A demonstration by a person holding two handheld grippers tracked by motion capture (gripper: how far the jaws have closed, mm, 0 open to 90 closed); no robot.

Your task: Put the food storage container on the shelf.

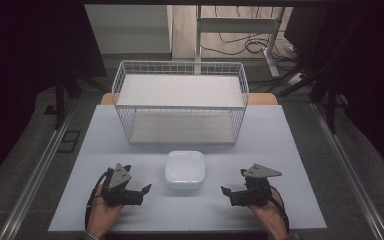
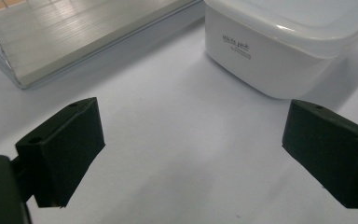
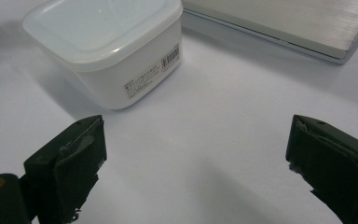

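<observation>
- White lidded container (image 1: pixel 184 170) at the table (image 1: pixel 280 145) centre, wire basket (image 1: pixel 180 102) at 12 o'clock.
- Left hand-held gripper (image 1: pixel 142 191) at 8 o'clock, right hand-held gripper (image 1: pixel 228 192) at 4 o'clock, both released, empty.

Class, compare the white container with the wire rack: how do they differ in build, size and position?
The container is solid plastic with a lid on; the rack is open wire mesh with two shelves. The container is low and small; the rack is taller and wider. The container sits nearer the grippers, the rack behind it. Both are white and stand on the table.
</observation>
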